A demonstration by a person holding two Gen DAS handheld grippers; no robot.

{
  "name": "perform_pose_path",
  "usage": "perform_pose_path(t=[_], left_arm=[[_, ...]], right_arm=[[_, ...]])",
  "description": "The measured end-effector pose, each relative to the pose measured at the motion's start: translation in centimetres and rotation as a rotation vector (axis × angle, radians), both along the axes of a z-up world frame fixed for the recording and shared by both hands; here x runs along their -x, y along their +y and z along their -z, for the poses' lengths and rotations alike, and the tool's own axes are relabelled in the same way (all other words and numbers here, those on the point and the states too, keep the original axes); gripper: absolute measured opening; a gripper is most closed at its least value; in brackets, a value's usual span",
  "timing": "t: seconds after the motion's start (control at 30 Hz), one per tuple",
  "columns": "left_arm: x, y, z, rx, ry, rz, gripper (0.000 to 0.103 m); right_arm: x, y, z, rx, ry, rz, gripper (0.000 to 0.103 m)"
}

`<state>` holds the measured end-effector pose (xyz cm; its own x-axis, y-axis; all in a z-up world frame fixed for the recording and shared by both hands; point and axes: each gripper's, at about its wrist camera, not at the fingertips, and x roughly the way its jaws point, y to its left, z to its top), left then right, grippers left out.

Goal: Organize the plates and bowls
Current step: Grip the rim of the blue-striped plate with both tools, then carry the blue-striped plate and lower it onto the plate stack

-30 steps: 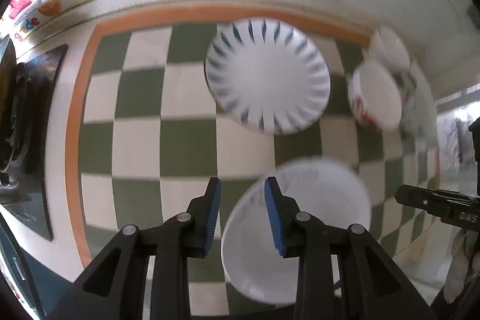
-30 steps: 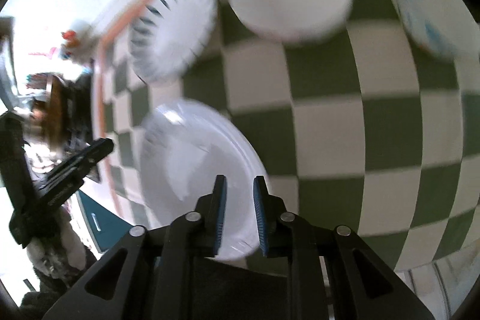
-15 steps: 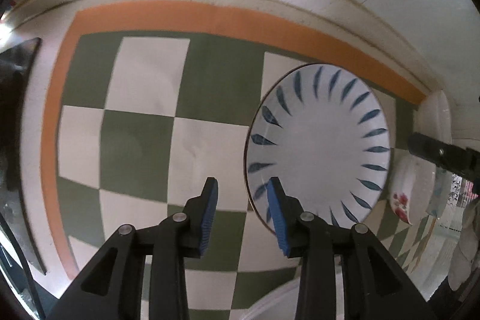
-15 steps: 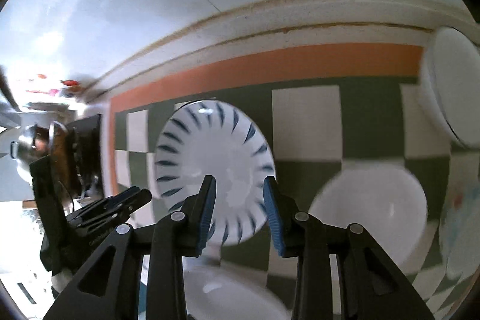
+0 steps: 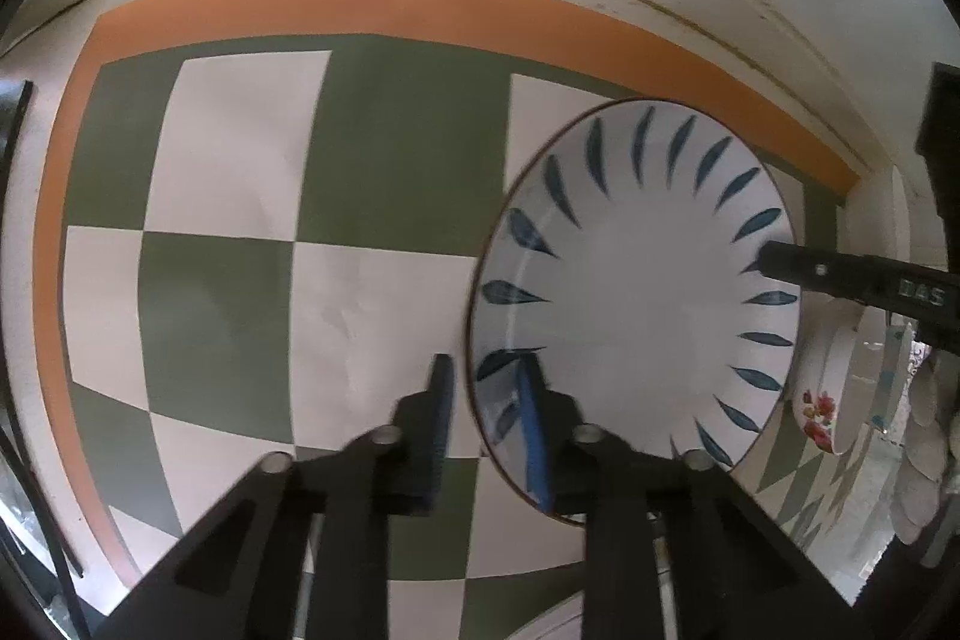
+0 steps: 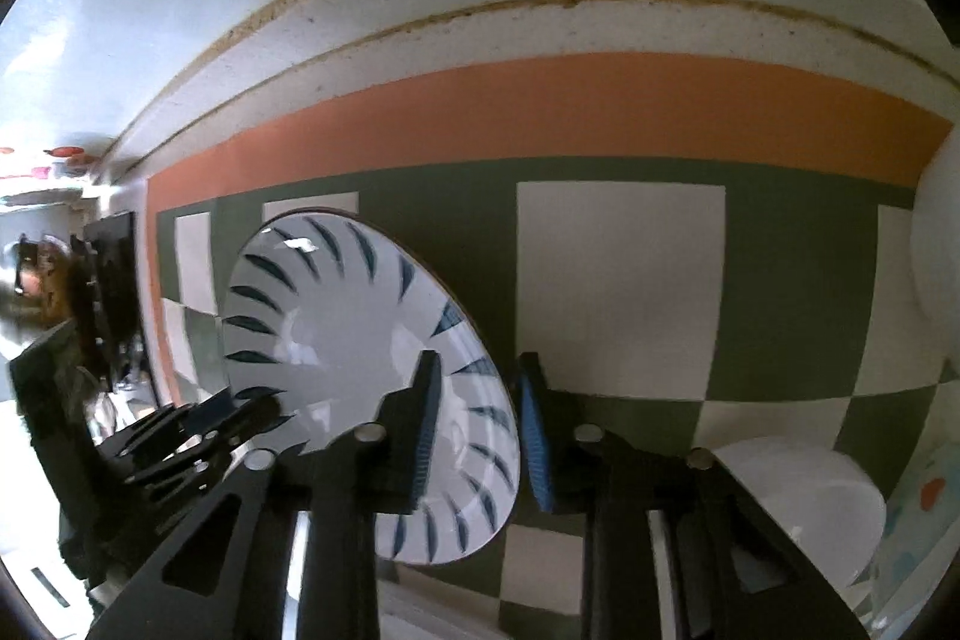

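**Desk:** What fills the scene?

**Photographer:** A worktop under a green-and-white checked cloth with an orange border (image 5: 372, 1), butted against a white wall. On it lies the round white plate with dark blue leaf strokes around its rim (image 5: 636, 280), toward the right of the left wrist view.

**Desk:** And the other crockery?

**Photographer:** A plain white bowl (image 6: 804, 502) sits at the lower right of the right wrist view, near the plate. A white bowl with red flowers (image 5: 819, 406) stands just beyond the plate's right edge in the left wrist view.

**Desk:** The tools?

**Photographer:** The left hand-held gripper (image 5: 486, 430) straddles the plate's near-left rim, jaws moderately apart, one blue pad over the plate and one outside it. The right hand-held gripper (image 6: 477, 430) straddles the opposite rim the same way, jaws parted. Whether the pads touch the rim, I cannot tell.
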<state>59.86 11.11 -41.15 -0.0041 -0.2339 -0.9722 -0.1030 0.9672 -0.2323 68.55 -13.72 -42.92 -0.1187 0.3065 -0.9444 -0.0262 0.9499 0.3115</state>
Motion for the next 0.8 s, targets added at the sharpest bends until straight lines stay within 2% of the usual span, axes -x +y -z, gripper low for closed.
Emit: perform_pose_path(t=[0.07,0.4,0.6,0.8], left_arm=[[-0.3,-0.3,0.0,-0.022,-0.005,0.003,0.014],[-0.6,-0.7,-1.3,-0.035,-0.007,-0.008,0.014],[0.4,-0.8,-4.5,-0.038,-0.046,0.009,0.014],[1.9,-1.1,-7.9,-0.049,-0.088,0.041,0.014]], right_arm=[[0.1,0.0,0.2,-0.016,-0.010,0.003,0.015],[0.6,0.5,-1.4,-0.034,-0.040,-0.019,0.014],[1.1,-0.1,-3.8,-0.051,-0.046,-0.021,0.013],[3.5,-0.9,-7.3,-0.089,-0.072,-0.003,0.013]])
